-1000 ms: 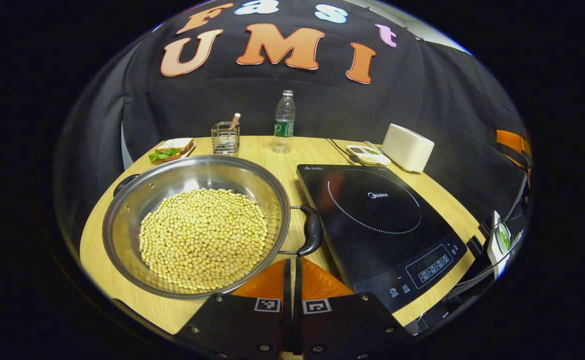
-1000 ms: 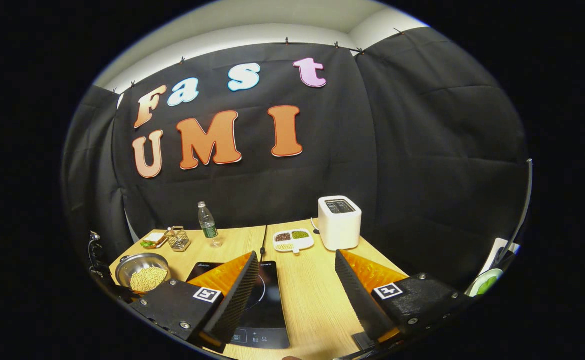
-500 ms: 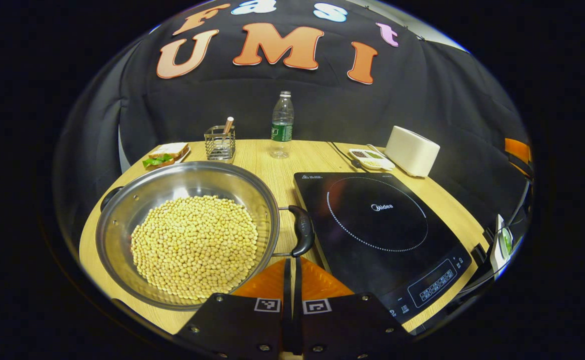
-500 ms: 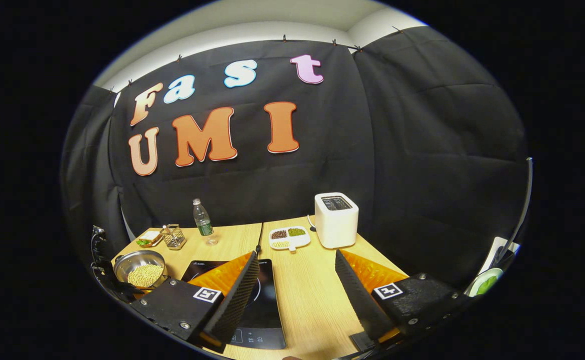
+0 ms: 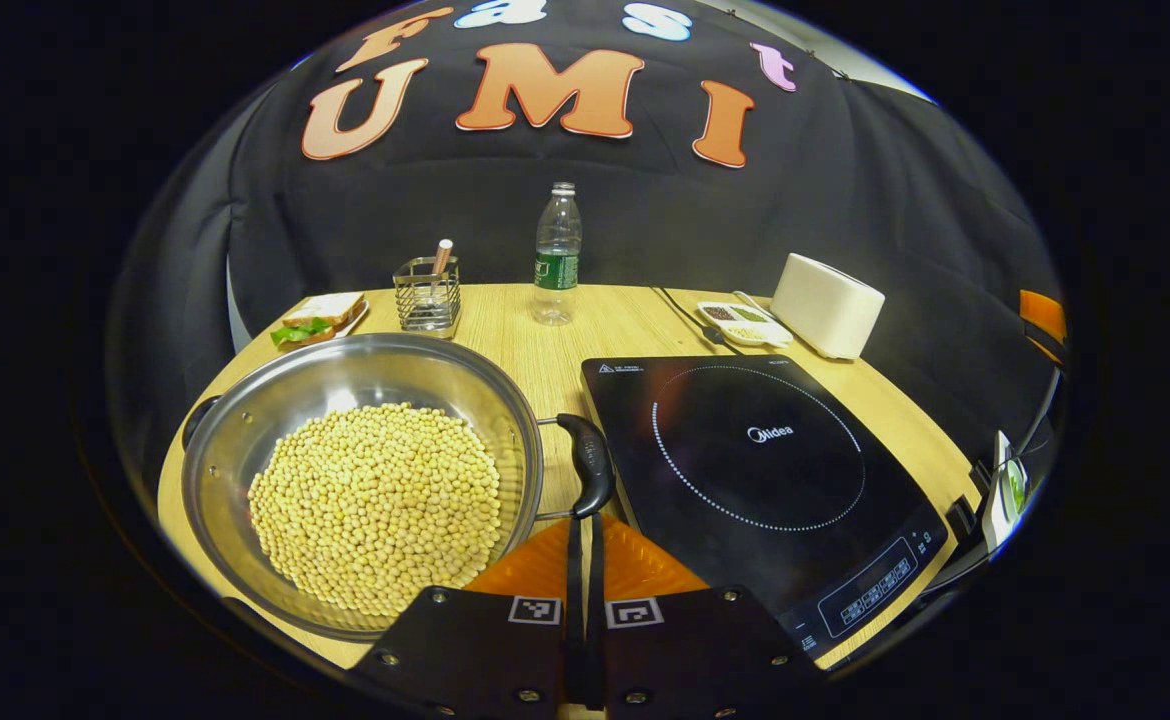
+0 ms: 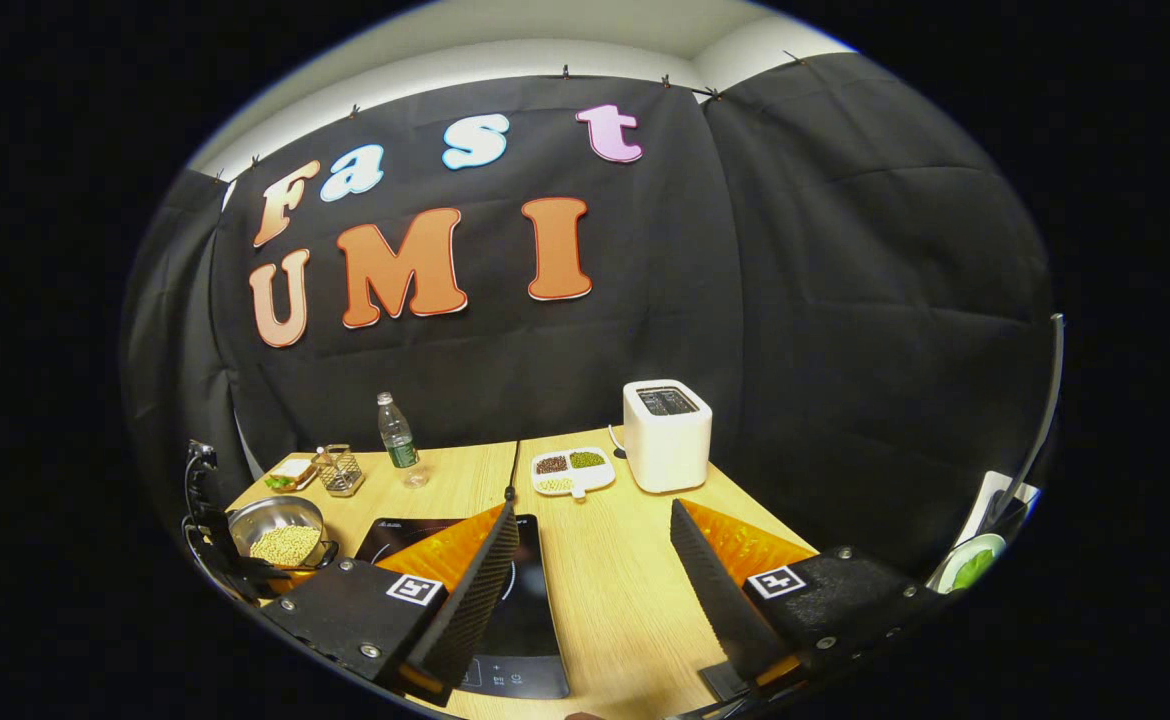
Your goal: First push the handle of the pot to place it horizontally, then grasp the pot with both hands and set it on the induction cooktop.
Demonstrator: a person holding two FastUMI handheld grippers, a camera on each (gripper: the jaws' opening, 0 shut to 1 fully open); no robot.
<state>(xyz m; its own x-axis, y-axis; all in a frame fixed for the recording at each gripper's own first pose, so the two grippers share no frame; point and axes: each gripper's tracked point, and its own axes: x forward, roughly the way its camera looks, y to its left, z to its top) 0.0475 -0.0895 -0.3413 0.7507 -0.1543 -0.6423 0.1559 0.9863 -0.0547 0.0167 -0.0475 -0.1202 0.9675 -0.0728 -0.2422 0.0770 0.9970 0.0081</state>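
Observation:
A steel pot (image 5: 245,420) full of yellow beans (image 5: 375,500) sits on the wooden table, left of the black induction cooktop (image 5: 755,460). Its black right handle (image 5: 590,462) lies between pot and cooktop; the other handle (image 5: 195,418) peeks out at the far left rim. My left gripper (image 5: 582,522) is shut, its fingertips right at the near end of the right handle. In the right gripper view my right gripper (image 6: 593,520) hangs open above the table, holding nothing, with the pot (image 6: 280,525) small at far left and the cooktop (image 6: 535,600) under its left finger.
At the back of the table stand a water bottle (image 5: 557,255), a wire holder (image 5: 427,293), a sandwich on a plate (image 5: 317,315), a divided snack dish (image 5: 740,322) and a white toaster (image 5: 827,305). A cable (image 5: 683,305) runs behind the cooktop.
The pot and its right handle have shifted left and slightly down in the left gripper view, the handle end swinging along my shut fingertips. The right gripper's view drifted slightly; it stays open.

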